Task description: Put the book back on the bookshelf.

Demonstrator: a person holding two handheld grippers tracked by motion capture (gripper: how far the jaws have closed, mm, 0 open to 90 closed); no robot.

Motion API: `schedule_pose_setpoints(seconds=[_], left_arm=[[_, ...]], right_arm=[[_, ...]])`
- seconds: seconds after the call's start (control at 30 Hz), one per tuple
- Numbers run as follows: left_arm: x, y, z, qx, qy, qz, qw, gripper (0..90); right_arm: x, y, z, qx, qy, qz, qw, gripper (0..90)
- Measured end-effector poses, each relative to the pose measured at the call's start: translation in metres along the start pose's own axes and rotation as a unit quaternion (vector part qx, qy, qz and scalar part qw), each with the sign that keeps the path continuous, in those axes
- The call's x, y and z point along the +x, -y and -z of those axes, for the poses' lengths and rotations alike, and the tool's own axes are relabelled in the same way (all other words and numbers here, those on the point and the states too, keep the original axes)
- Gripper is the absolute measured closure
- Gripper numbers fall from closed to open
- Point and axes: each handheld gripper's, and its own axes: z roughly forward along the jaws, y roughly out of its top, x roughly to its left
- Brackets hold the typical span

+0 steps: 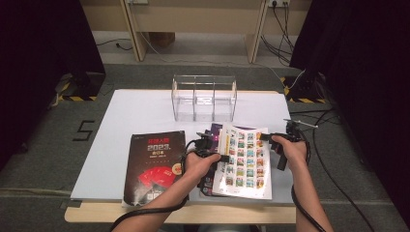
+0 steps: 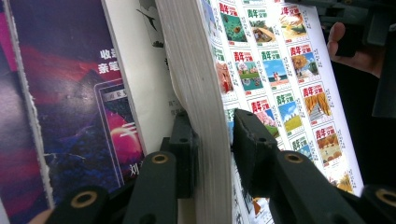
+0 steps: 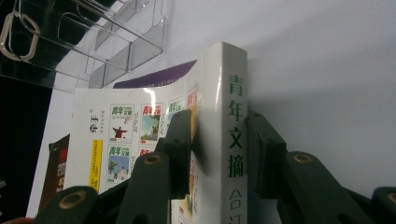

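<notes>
Both grippers, left (image 1: 223, 157) and right (image 1: 265, 137), clench the white magazine (image 1: 244, 162); a black 2023 book (image 1: 154, 164) lies left, a clear 3-compartment organizer (image 1: 204, 96) stands behind.

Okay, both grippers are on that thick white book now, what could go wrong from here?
The left gripper pinches the white book at its loose page edge, so pages may bend or slip out. The right gripper straddles the spine; whether its pads press is unclear, so the book could sag. It might also drag the purple book underneath.
</notes>
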Motion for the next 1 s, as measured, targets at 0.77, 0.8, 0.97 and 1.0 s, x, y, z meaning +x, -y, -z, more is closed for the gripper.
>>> schedule_pose_setpoints(seconds=[0.77,0.8,0.97,1.0], left_arm=[[0.007,-0.002,0.032,-0.026,-0.051,-0.058,0.9966,52.0],[0.007,-0.003,0.038,-0.032,-0.053,-0.063,0.9961,50.5],[0.013,-0.003,0.068,-0.054,-0.082,-0.106,0.9895,45.6],[0.015,-0.003,0.074,-0.058,-0.087,-0.112,0.9882,44.5]], right_arm=[[0.015,0.006,0.013,-0.042,-0.041,0.023,0.9980,73.1],[0.017,0.006,0.014,-0.045,-0.043,0.026,0.9977,73.1],[0.027,0.009,0.021,-0.060,-0.049,0.045,0.9960,73.2],[0.030,0.009,0.022,-0.063,-0.049,0.048,0.9956,73.2]])
